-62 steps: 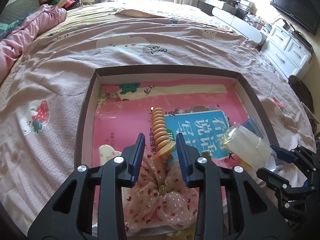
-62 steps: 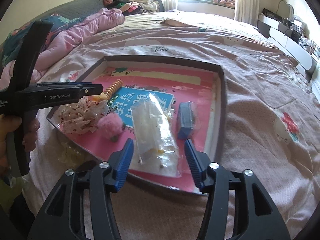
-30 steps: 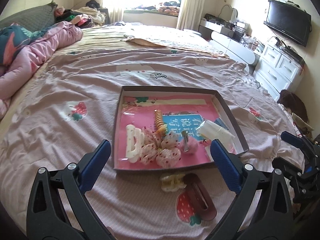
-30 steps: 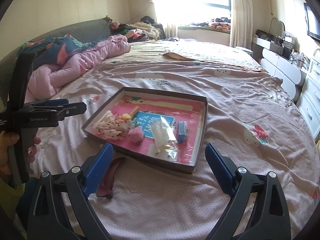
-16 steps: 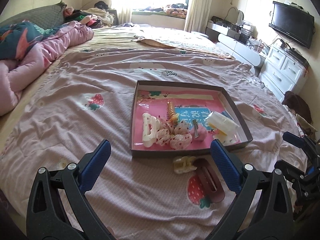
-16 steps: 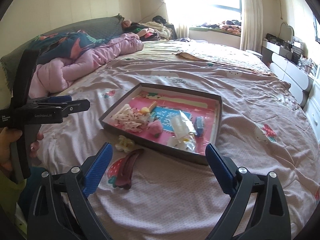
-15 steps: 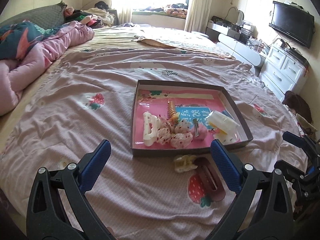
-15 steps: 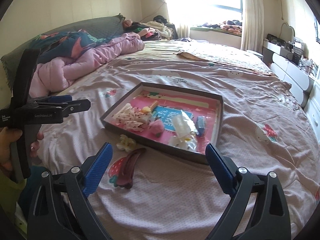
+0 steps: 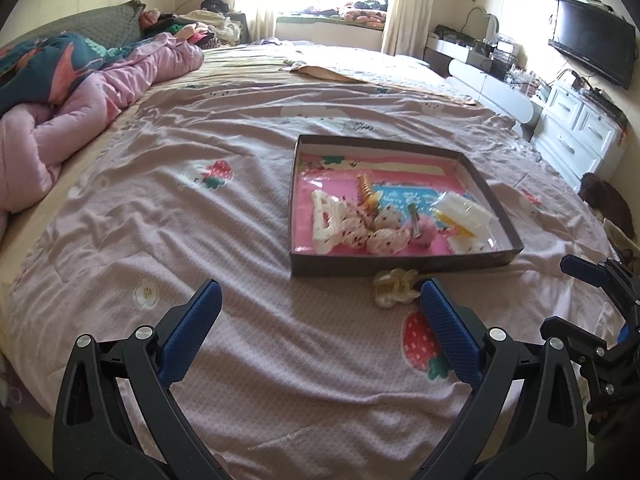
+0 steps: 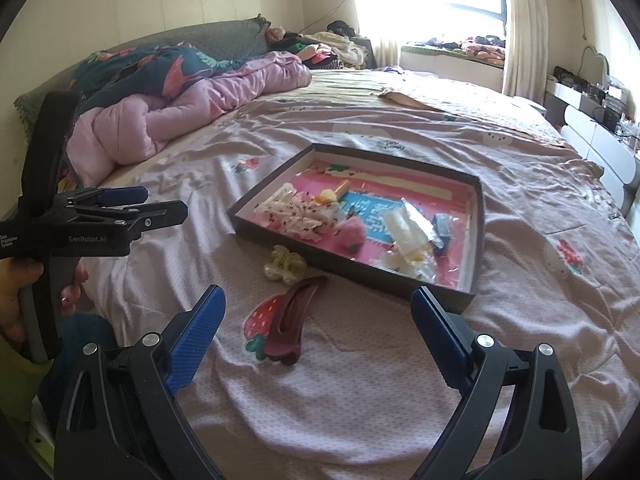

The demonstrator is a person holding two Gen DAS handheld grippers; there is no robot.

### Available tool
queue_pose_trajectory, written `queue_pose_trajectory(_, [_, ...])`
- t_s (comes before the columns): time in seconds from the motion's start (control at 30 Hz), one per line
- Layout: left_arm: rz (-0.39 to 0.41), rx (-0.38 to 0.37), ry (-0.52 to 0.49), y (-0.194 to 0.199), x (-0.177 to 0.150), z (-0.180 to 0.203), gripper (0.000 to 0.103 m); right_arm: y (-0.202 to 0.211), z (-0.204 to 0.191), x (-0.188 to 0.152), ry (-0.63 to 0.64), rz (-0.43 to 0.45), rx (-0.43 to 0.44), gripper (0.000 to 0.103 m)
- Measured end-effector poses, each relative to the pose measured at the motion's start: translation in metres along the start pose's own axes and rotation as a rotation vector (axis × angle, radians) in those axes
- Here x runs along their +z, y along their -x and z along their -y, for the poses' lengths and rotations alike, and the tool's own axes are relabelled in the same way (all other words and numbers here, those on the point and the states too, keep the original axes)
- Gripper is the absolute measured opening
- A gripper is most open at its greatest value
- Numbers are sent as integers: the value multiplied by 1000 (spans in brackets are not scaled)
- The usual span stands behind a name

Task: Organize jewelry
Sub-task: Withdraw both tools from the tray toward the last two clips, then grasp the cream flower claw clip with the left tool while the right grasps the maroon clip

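Observation:
A shallow dark box point(image 9: 400, 266) point(image 10: 348, 266) with a pink lining lies on the bed. It holds a white claw clip point(image 9: 323, 220), a spotted bow point(image 9: 376, 232), a pink pompom point(image 10: 352, 234), an orange comb clip point(image 9: 367, 192), a clear packet point(image 10: 408, 228) and a small blue box point(image 10: 442, 228). A cream flower clip point(image 9: 396, 286) point(image 10: 285, 264) and a dark red barrette point(image 10: 292, 320) lie on the bedspread in front of the box. My left gripper point(image 9: 320, 330) is open and empty, well short of the box. My right gripper point(image 10: 318, 330) is open and empty above the barrette.
A pink quilt point(image 10: 192, 108) is bunched at the left of the bed. White drawers point(image 9: 580, 136) and a wall television point(image 9: 592, 56) stand at the right. The left gripper shows at the left of the right wrist view point(image 10: 120, 210).
Both grippers have opened wide and drawn back from the box. The left view has swung so the box sits further right, and the barrette is now hidden behind its right finger.

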State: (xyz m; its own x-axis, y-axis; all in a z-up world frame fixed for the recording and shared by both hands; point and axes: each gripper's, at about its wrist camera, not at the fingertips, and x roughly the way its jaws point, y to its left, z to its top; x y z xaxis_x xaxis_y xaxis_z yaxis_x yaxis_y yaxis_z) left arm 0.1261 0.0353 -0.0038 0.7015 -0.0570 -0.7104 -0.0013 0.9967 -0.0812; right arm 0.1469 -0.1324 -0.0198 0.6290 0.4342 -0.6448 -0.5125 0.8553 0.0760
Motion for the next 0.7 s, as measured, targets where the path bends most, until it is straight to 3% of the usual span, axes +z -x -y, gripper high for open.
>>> queue_pose_trajectory(0.2, [-32,3,7,-9,-13,-4,91,-25,-6,-9,-16,-42,32,91])
queue_pose_trajectory(0.3, [-47,0,8,-15,-17,-3,91,-40,-10,-13,-5,-72,39,83])
queue_pose_trajectory(0.7, [-131,-50,-24,-52,-19,17,91,-95,-4,-27,-67,-205,114,36])
